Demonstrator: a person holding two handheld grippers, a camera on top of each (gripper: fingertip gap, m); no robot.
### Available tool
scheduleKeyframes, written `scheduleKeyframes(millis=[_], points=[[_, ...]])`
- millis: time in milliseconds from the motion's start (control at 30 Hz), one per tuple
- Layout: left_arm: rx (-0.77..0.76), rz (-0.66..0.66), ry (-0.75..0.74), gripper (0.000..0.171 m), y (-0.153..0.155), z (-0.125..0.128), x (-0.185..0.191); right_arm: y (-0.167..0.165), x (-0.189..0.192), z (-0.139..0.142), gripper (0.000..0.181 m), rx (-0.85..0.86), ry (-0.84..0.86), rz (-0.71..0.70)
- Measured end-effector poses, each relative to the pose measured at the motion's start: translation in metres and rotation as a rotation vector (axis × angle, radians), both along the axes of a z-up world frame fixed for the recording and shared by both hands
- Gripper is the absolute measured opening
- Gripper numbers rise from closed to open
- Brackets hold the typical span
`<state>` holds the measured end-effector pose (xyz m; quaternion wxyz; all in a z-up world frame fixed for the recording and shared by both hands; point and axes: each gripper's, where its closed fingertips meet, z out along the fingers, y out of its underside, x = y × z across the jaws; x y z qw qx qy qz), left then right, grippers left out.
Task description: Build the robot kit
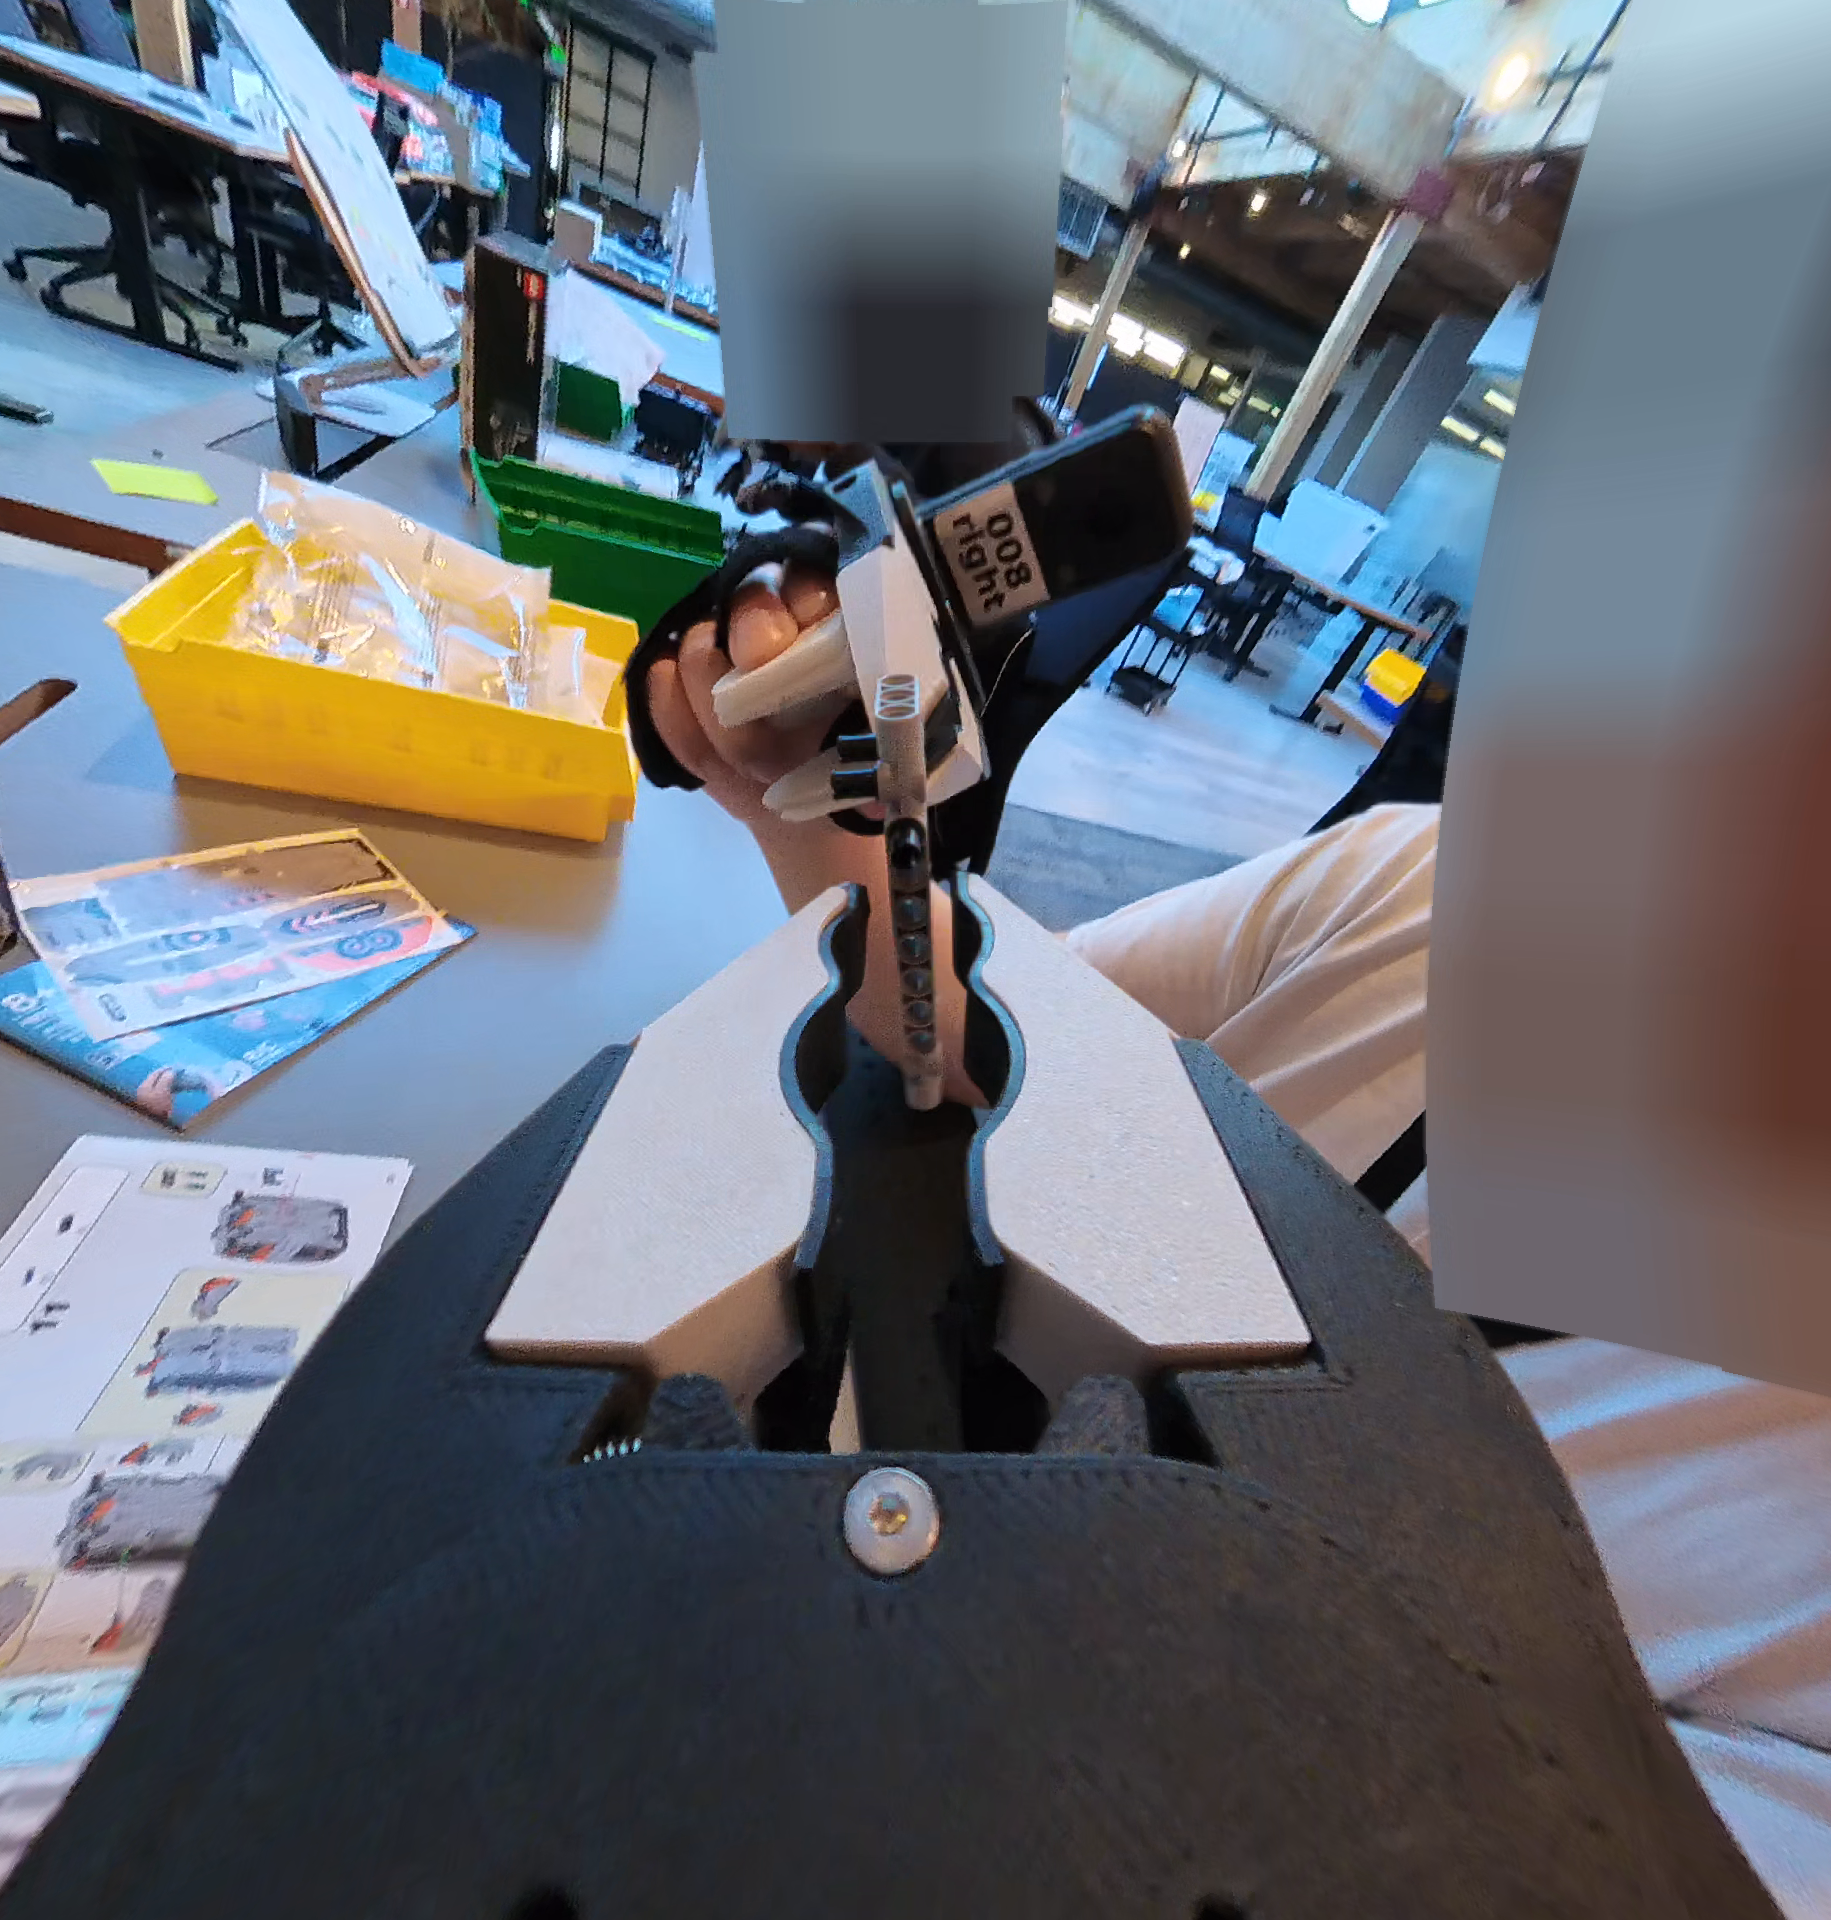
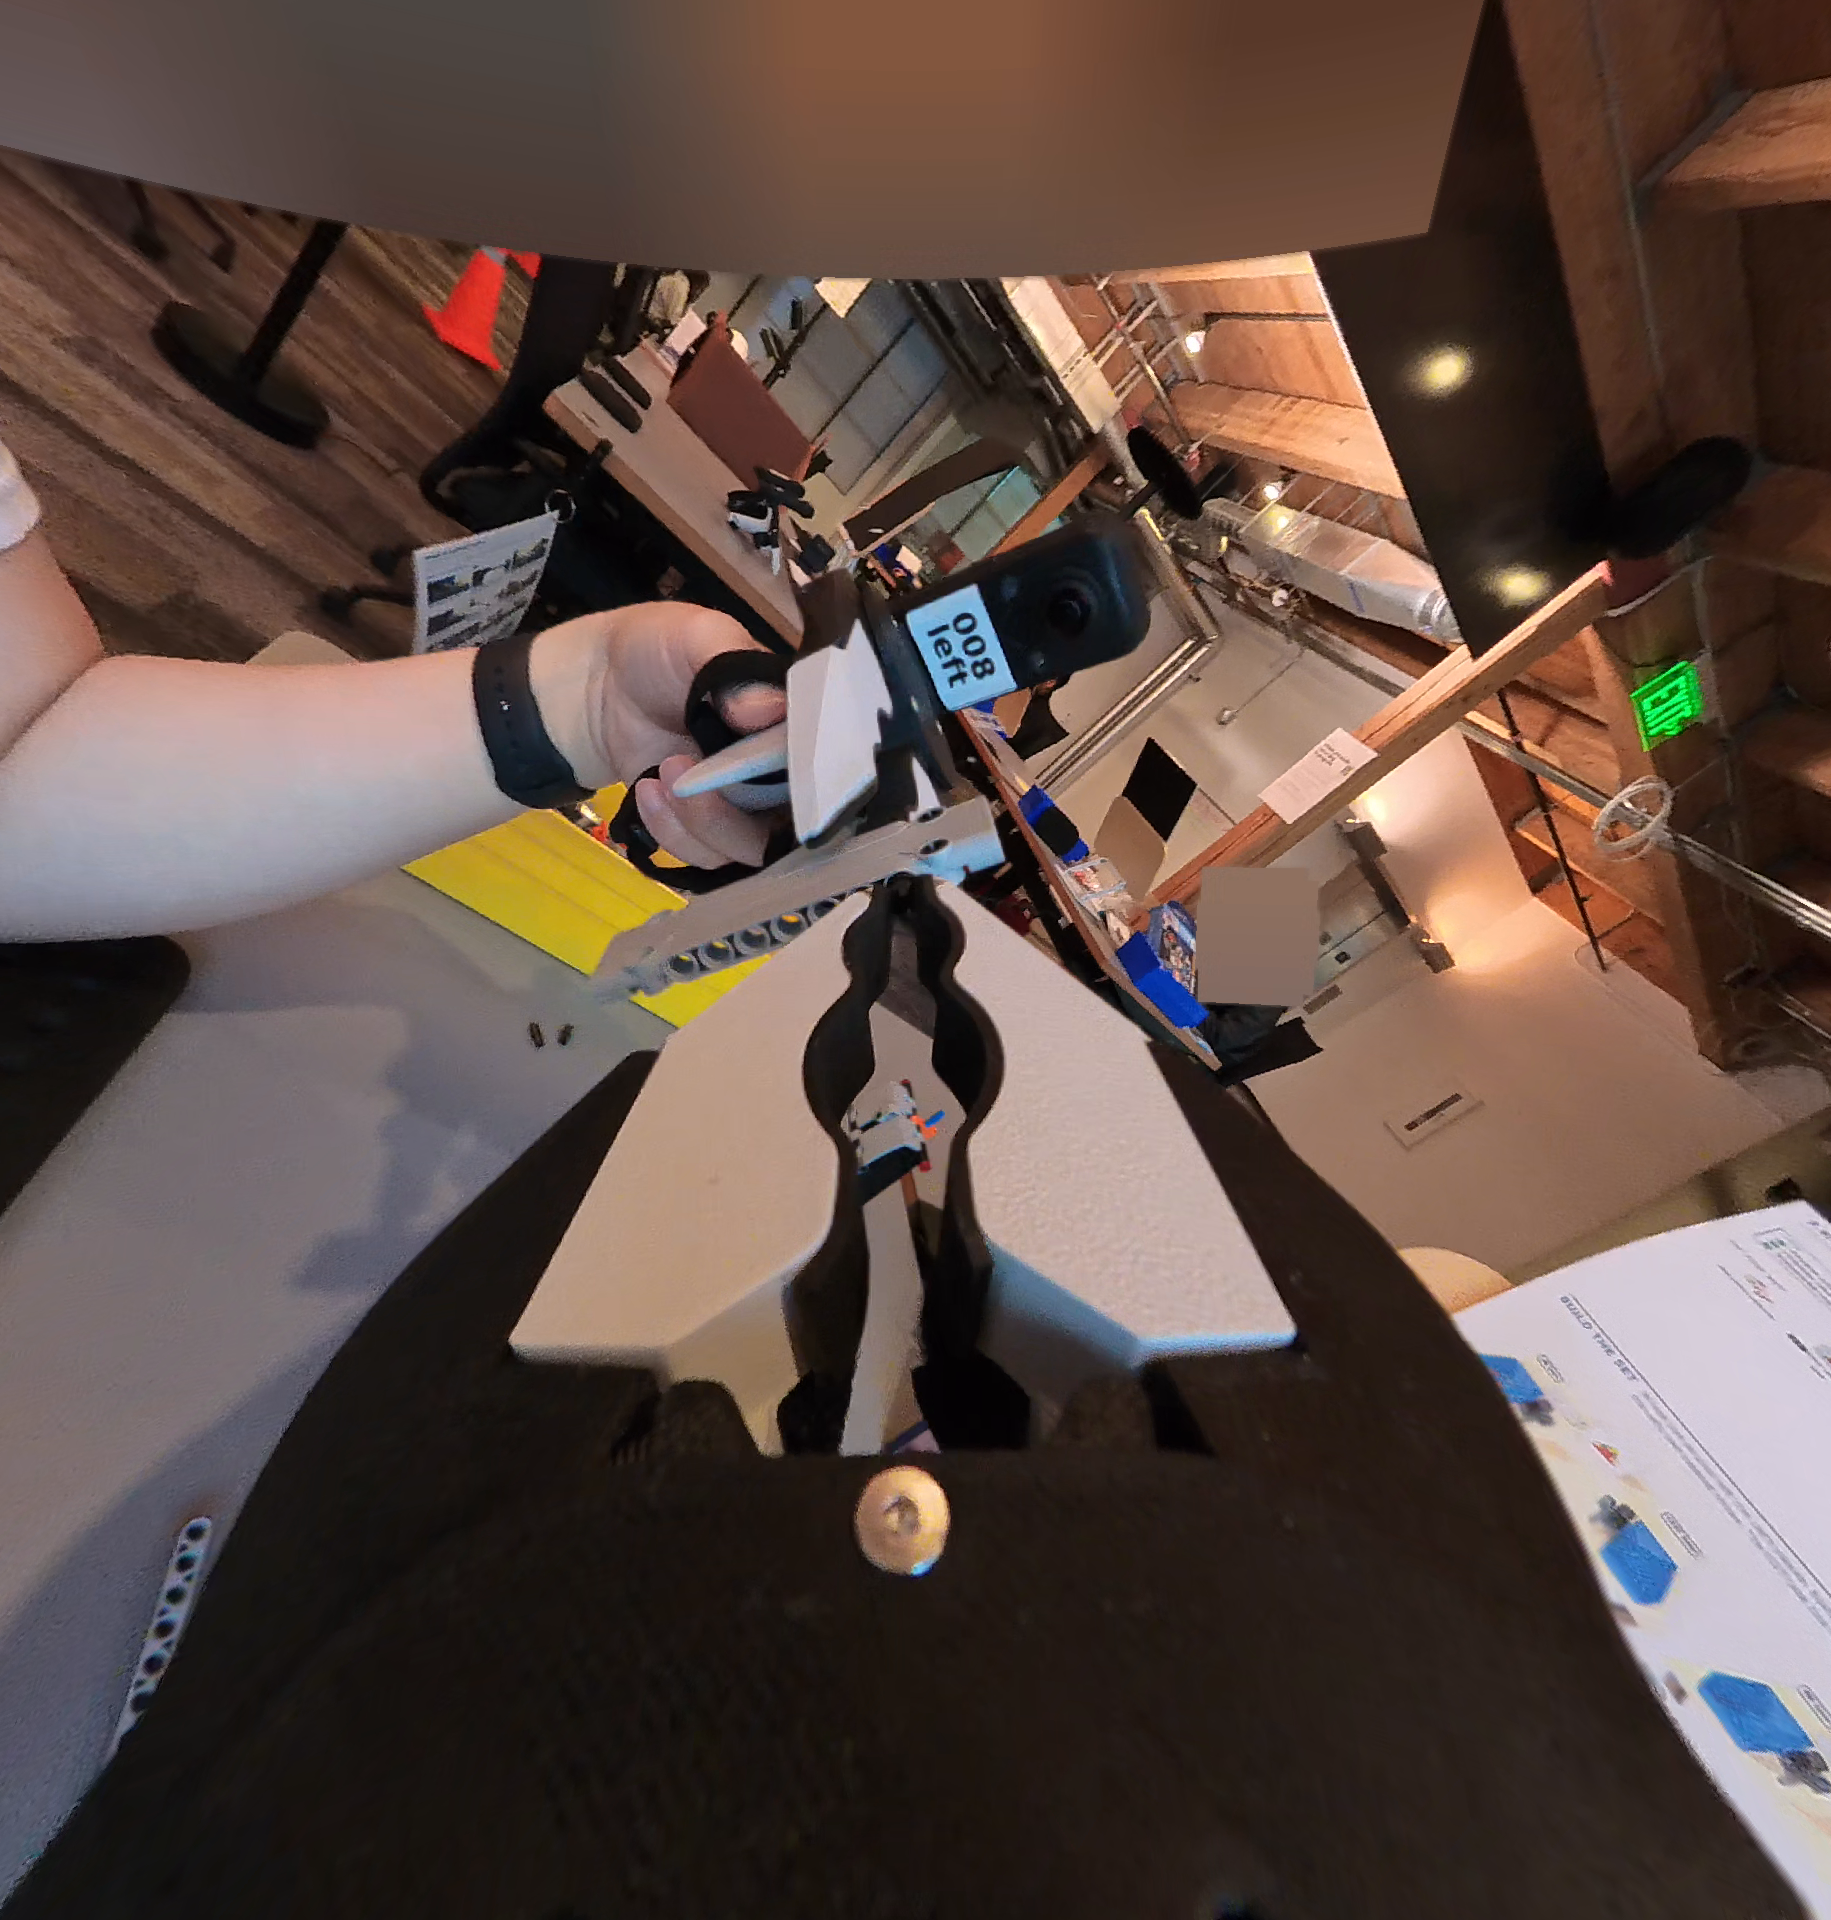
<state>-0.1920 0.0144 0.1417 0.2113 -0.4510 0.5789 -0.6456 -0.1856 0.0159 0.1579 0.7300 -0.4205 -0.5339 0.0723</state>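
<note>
I see my left gripper [image 1: 911,899] with jaws narrowed onto a grey perforated beam [image 1: 913,966], held above the grey table [image 1: 537,935], two black pins [image 1: 857,764] seated in it, while my right gripper [image 2: 898,883], jaws nearly closed, touches the beam, contents unclear.

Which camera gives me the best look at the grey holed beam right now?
Right wrist view: the grey beam lies side-on, its length and row of holes readable. Left wrist view shows it foreshortened, pointing away from the camera, holes bunched.
</note>
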Motion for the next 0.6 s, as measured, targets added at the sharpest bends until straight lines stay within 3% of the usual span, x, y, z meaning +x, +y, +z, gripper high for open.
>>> scheduleKeyframes(millis=[233,600], points=[[-0.05,-0.008,-0.076,0.006,-0.001,0.013,0.013,0.001,0.003,0.0,0.003,0.012,0.005,-0.005],[-0.045,-0.003,-0.033,0.005,-0.001,0.008,0.01,0.001,0.0,-0.003,0.003,0.02,-0.028,-0.019]])
